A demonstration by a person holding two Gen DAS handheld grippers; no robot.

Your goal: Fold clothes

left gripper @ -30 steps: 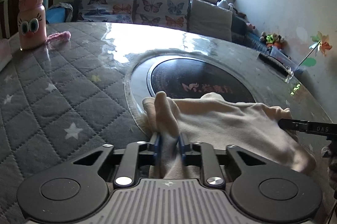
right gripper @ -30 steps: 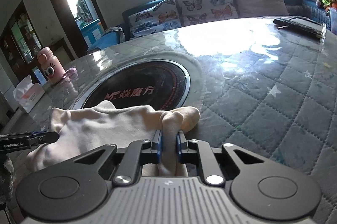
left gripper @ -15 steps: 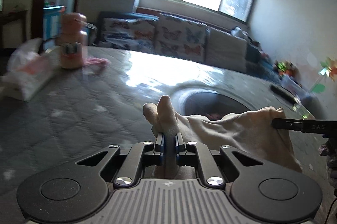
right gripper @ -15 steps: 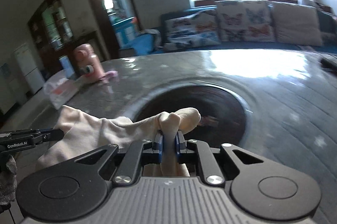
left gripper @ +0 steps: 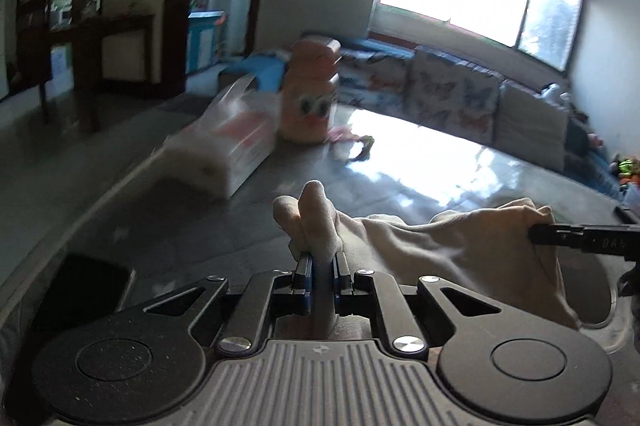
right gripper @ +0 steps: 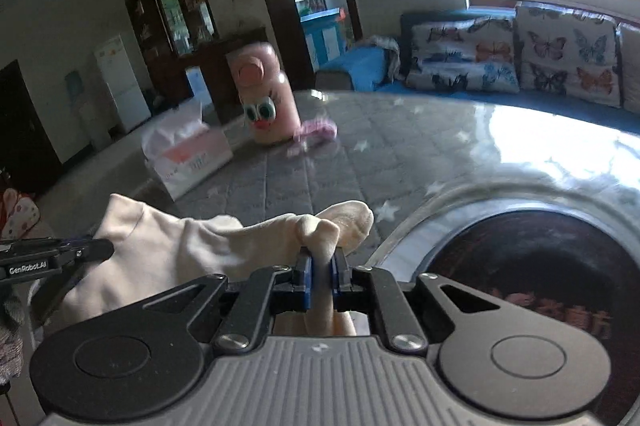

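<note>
A cream garment point(left gripper: 448, 250) hangs stretched between my two grippers above the quilted grey table. My left gripper point(left gripper: 320, 268) is shut on one bunched corner of it. My right gripper point(right gripper: 321, 268) is shut on the other corner; the cream garment point(right gripper: 168, 258) spreads to its left. The right gripper's fingers point(left gripper: 576, 240) show at the right edge of the left wrist view, and the left gripper's fingers point(right gripper: 60, 254) show at the left of the right wrist view.
A pink cartoon bottle point(right gripper: 266, 97) and a tissue box point(right gripper: 192, 157) stand at the table's far left, with a pink fabric scrap point(right gripper: 318, 129) beside them. A dark round inset point(right gripper: 532, 290) lies in the table. A black phone-like slab point(left gripper: 80, 294) lies near the table's edge. A sofa point(right gripper: 520, 57) stands behind.
Both grippers have lifted the garment off the table and swung left. The bottle and tissue box now sit nearer the middle of both views.
</note>
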